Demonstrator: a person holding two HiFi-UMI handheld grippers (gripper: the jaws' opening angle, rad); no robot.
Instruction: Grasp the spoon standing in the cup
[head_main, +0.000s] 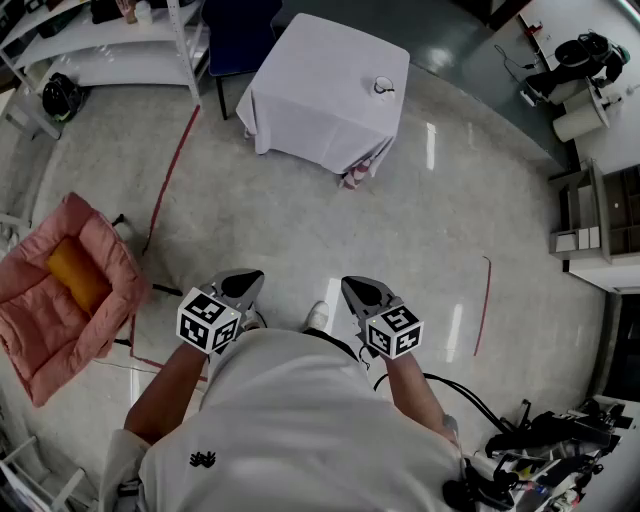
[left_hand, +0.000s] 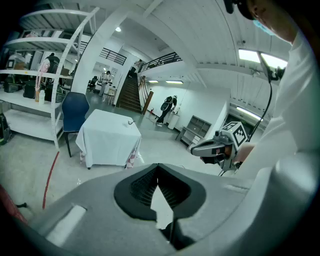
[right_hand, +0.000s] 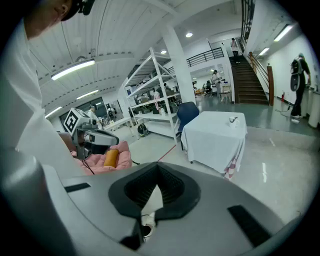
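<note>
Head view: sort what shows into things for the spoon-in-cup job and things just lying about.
For the job: small cup on the white-clothed square table; left gripper and right gripper, both shut; the spoon is too small to tell.

Lying about: pink padded cushion with orange roll; dark blue chair; white metal shelving.

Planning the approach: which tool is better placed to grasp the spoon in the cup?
Right, likely: the cup sits by the table's right edge, closer in line with the right tool than the left tool.
</note>
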